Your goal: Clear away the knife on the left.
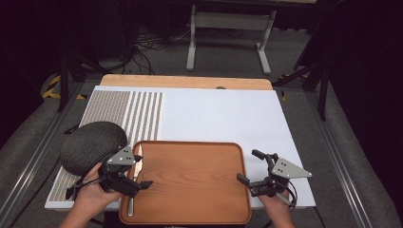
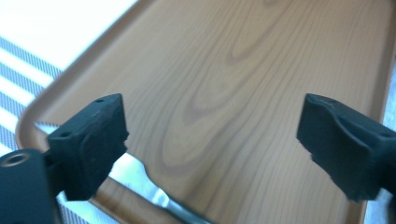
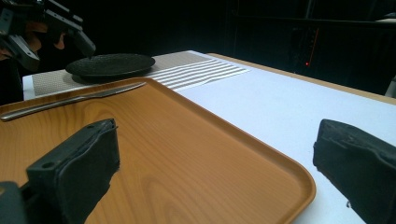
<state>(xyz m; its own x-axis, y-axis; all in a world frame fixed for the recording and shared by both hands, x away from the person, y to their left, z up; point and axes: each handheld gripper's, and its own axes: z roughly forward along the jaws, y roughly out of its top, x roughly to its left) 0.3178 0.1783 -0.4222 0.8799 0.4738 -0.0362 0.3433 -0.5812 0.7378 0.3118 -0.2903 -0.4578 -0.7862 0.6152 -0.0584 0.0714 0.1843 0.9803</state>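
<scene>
Wooden in look, the tray point(image 1: 190, 183) sits at the near edge of the desk point(image 1: 223, 114), and a steel knife point(image 1: 134, 180) lies along its left side, blade toward the far end and handle toward the person. From the right tool's view the knife point(image 3: 70, 99) seems to rest on or just inside the rim rather than flat on the floor of the tray, though the angle makes that hard to settle.

Above the knife, the left tool point(image 1: 138, 184) hovers with its jaws spread wide and nothing between them; in its own view both black jaws stand well apart over bare wood, the blade point(image 2: 140, 179) showing below the left jaw. Beside the tray's right edge, the right tool point(image 1: 248, 183) also has its jaws apart and empty.

A dark round plate point(image 1: 92, 145) rests on the striped mat point(image 1: 128, 111) just left of the tray, close behind the left hand point(image 1: 92, 197).

My worry is the knife's perch. If it does rest on the sloped rim, a nudge from the left tool or its trailing cable could roll it onto the mat or make it slide inward. A sideways swing of that hand might also clip the plate.
</scene>
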